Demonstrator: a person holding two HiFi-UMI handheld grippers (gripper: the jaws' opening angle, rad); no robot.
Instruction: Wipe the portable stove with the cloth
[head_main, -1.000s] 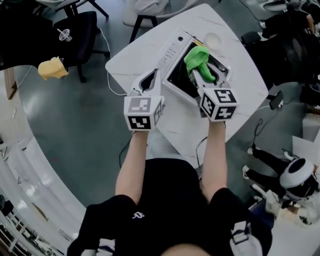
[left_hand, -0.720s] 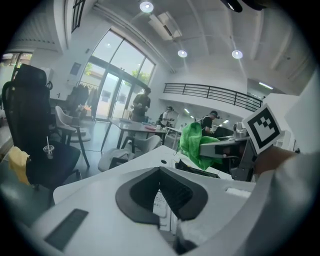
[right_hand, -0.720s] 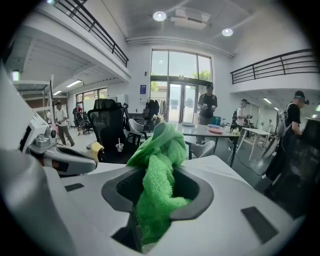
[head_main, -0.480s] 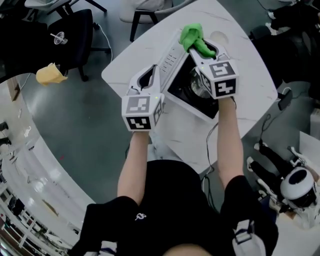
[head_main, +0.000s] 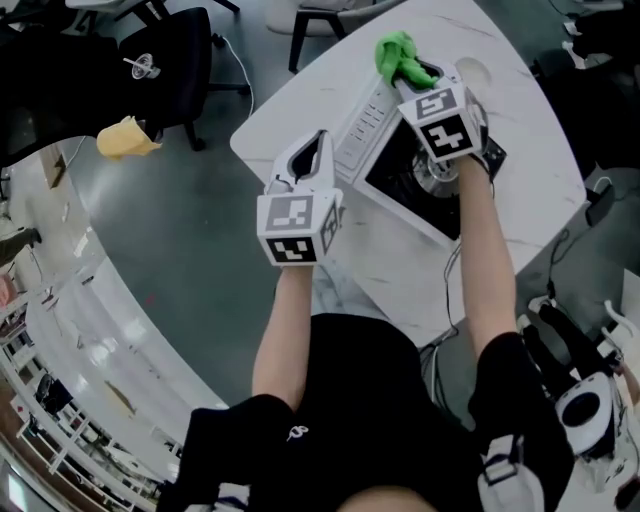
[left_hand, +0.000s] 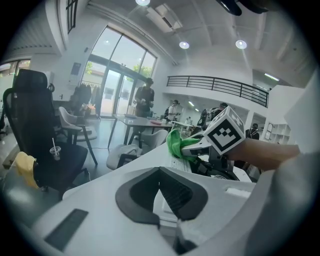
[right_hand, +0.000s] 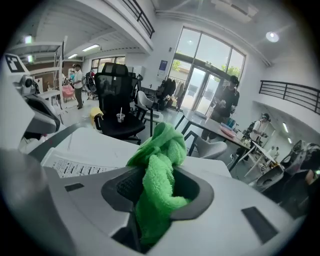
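- portable stove (head_main: 360, 125), head view: it is seen lying slantwise on the white worktop (head_main: 290, 105), with its key strip towards the left and its dark middle partly covered by the right forearm.
- the green cloth (head_main: 398, 55) is seen bunched at the stove's far corner, pinched by the right hand-held gripper (head_main: 412, 78); whether the cloth touches the stove cannot be told here.
- the left hand-held gripper (head_main: 318, 145) is held over the worktop's near edge, just beside the stove's left side, with its tips brought together.
- a black chair (head_main: 165, 65) and a yellow object (head_main: 125, 138) are seen on the floor, well apart from the worktop.
- left gripper view: the jaws of the left hand-held gripper (left_hand: 160, 172) are seen pressed together with nothing between them; beyond them the cloth (left_hand: 175, 144) is seen in the right hand-held gripper (left_hand: 184, 146) above the stove (left_hand: 181, 164).
- right gripper view: the jaws of the right hand-held gripper (right_hand: 155, 190) are seen clamped on the cloth (right_hand: 160, 170), which stands up in a bunch above them; the stove's key strip (right_hand: 75, 167) is seen at lower left and the chair (right_hand: 117, 100) beyond the worktop (right_hand: 100, 145).
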